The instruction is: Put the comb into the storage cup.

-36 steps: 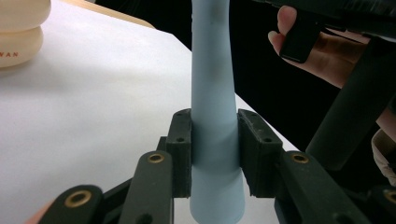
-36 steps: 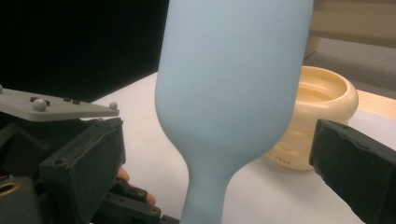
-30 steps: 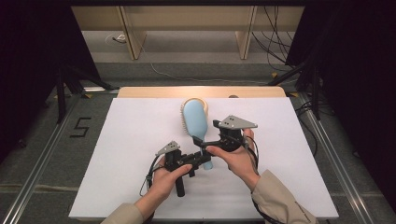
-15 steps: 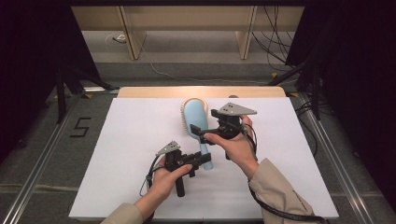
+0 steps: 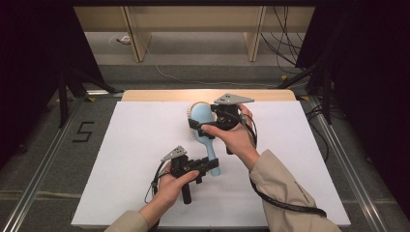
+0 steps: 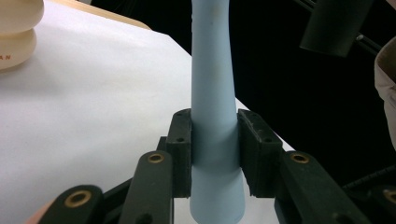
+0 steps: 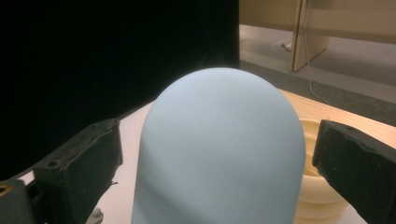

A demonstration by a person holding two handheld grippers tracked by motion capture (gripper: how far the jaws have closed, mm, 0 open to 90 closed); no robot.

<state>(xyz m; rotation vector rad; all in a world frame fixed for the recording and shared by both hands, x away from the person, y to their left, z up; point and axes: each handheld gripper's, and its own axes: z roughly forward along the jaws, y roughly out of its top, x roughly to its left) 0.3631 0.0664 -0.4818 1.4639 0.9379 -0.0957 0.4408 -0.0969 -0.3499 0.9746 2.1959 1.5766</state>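
One cream jar (image 5: 194,106) just behind the blue brush (image 5: 203,121).

Cream holder (image 5: 196,107) just behind brush (image 5: 203,126), apparently touching; table (image 5: 130,145) left open.

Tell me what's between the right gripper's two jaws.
The hairbrush's pale blue head sits between them, untouched by either pad, as the right gripper view shows.
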